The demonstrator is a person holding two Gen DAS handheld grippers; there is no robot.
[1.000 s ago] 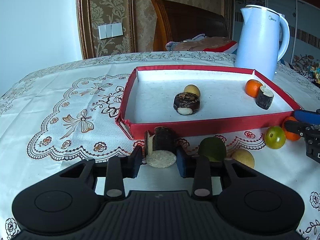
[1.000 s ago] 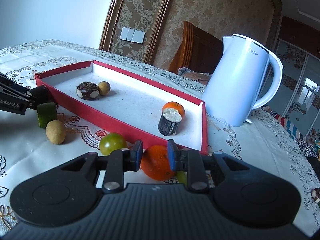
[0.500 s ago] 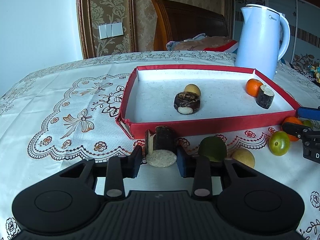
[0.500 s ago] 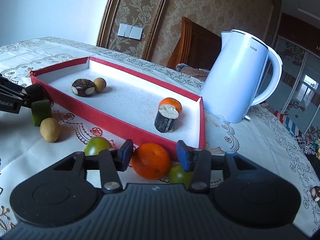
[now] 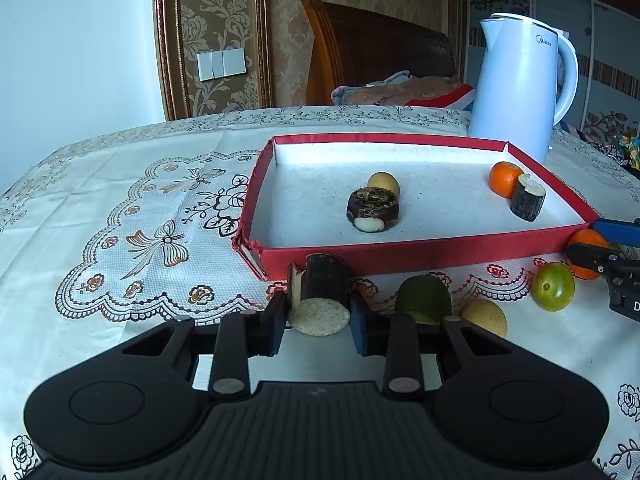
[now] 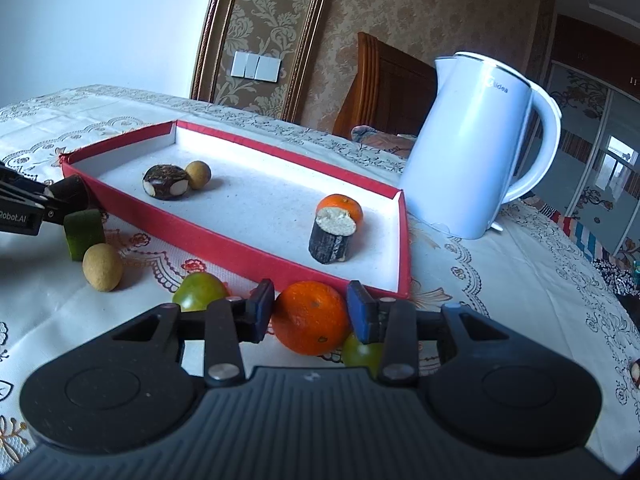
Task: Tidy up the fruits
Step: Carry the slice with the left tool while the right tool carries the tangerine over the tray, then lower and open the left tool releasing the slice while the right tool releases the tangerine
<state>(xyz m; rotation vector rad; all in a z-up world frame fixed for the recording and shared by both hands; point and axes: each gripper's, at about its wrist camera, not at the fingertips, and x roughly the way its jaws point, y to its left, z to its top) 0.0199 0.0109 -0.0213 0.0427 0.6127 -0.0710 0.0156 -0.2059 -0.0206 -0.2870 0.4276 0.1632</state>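
Lace-patterned tablecloth over the table (image 5: 120,208), brocade wallpaper behind, pretty homey setup. Left tool (image 5: 318,314) has its jaws closing on a dark sugarcane chunk (image 5: 322,292) lying on its side right against the outside of the red tray (image 5: 420,254), and the pads look to be squeezing it already. Right tool (image 6: 310,312) is also closing, with the loose orange (image 6: 311,322) between its blue pads and touching both as far as I can see. My guess is both pieces go over the wall into the tray next. Risk-wise: the orange is round and slick, so a grip that isn't centred could squirt it out, and it'd roll into the green fruit (image 6: 362,354) tucked just behind it. The cane piece sits so close to the tray wall that lifting it could snag the lip and shove the tray. Count, going outward: two green round fruits outside the tray (the other one (image 6: 200,292) near the front wall), one tan longan-looking ball (image 6: 102,266), one green cut chunk (image 6: 84,234). Inside the tray: one orange (image 6: 344,210), one upright cane piece (image 6: 331,238), one flat dark chunk (image 6: 166,182), one tan ball (image 6: 199,175). One white kettle (image 6: 476,148) beyond the tray.
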